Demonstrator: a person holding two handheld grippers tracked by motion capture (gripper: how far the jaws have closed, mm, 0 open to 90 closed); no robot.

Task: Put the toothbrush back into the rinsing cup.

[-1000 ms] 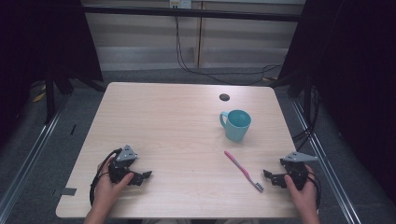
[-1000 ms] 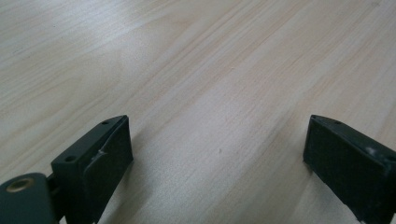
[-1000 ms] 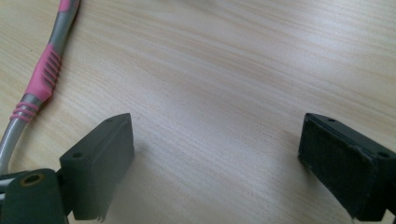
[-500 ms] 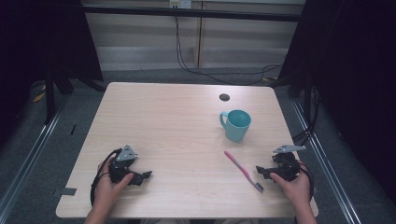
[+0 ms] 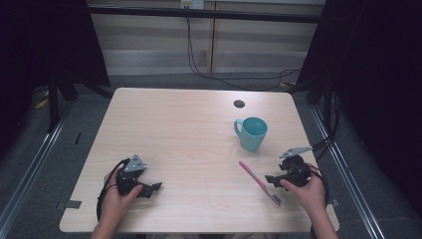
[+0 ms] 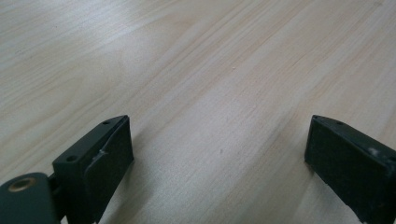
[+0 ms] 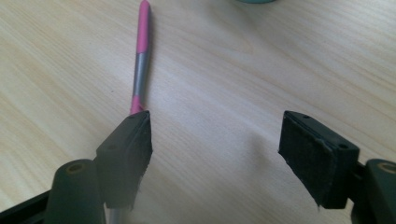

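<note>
A pink toothbrush (image 5: 260, 182) with a grey middle lies slanted on the wooden table (image 5: 189, 129), bristle end toward the front edge. A teal mug (image 5: 251, 133) stands upright behind it. My right gripper (image 5: 271, 176) hovers just right of the toothbrush, pointing left. Its jaws have just been closing a little and stand open. In the right gripper view, bare wood lies between the jaws of the right gripper (image 7: 217, 126), and the toothbrush (image 7: 140, 70) runs under the left jaw. My left gripper (image 5: 154, 189) rests at the front left, and the left gripper view shows the left gripper (image 6: 218, 123) open over bare table.
A small dark round hole (image 5: 239, 103) sits in the tabletop behind the mug. Metal floor rails (image 5: 30, 164) run along both sides of the table. Dark curtains and cables stand at the back.
My right gripper has moved left toward the toothbrush and risen off the table. The left gripper, the mug and the toothbrush have not moved.
</note>
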